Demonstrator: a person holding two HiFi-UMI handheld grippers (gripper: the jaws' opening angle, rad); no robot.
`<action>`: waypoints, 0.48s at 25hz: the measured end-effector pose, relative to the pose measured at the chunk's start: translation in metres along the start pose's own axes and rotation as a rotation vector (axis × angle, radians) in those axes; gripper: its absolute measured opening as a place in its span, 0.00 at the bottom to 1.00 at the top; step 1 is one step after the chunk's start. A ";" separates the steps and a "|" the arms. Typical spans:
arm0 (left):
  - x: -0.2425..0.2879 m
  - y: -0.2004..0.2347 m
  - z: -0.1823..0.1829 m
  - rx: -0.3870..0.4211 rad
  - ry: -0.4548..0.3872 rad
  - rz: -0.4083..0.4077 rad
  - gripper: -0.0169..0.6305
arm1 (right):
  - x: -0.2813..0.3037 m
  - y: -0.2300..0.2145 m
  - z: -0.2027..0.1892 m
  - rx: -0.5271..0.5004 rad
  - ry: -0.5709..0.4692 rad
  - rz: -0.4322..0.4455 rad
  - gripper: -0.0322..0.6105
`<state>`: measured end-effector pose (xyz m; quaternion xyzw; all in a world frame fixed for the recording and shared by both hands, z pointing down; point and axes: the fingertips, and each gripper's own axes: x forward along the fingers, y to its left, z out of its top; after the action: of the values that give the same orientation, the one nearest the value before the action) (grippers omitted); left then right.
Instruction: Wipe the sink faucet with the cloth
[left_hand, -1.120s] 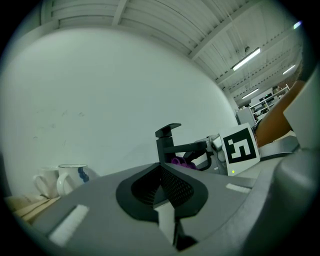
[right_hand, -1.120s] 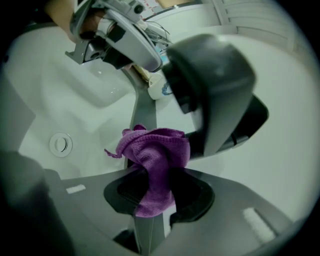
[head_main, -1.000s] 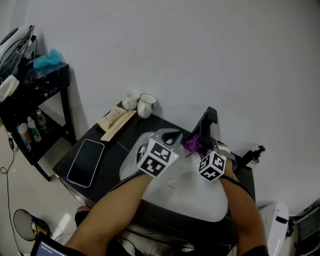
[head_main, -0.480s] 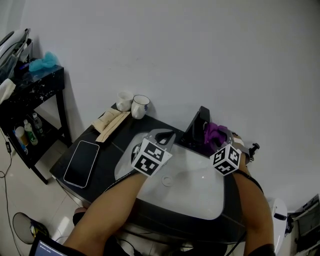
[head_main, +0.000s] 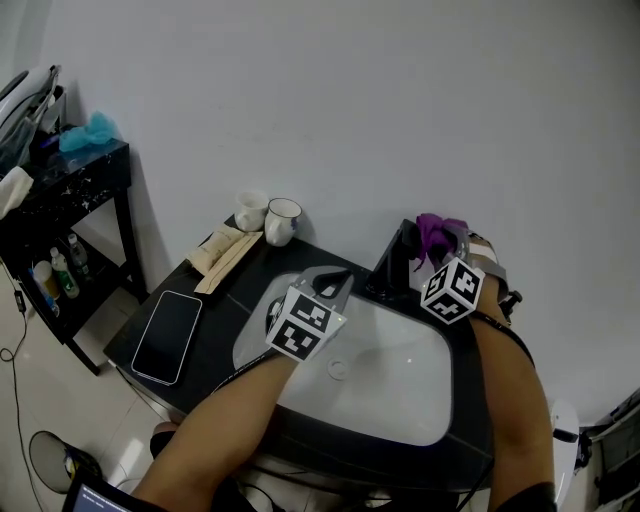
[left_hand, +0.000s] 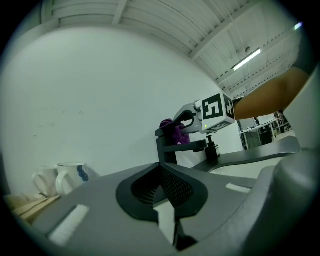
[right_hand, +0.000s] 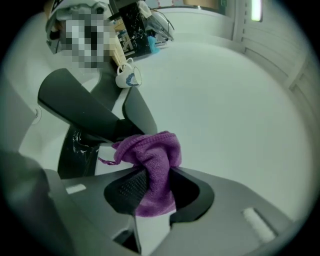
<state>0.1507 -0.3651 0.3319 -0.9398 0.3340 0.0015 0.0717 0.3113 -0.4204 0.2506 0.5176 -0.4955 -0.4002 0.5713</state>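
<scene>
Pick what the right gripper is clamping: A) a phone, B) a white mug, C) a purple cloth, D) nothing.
C: the right gripper view shows the right gripper with its jaws shut on the purple cloth, up by the black faucet.

Purple cloth (head_main: 435, 232), black faucet (head_main: 397, 264), white sink (head_main: 392, 385).

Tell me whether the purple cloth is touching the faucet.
Touching. The left gripper view shows the purple cloth side-on, pressed onto the top of the faucet with no gap.
</scene>
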 end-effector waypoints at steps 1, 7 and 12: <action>0.000 0.000 0.000 0.001 -0.003 -0.001 0.05 | 0.003 0.007 0.000 0.012 0.006 0.016 0.25; -0.001 0.003 0.001 -0.011 -0.010 0.009 0.05 | 0.007 0.049 -0.002 0.035 0.009 0.075 0.25; -0.001 0.001 0.002 -0.010 -0.012 0.004 0.05 | 0.006 0.085 0.001 -0.041 -0.003 0.112 0.25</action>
<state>0.1490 -0.3651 0.3298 -0.9395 0.3355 0.0087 0.0689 0.3064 -0.4148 0.3354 0.4766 -0.5163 -0.3785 0.6025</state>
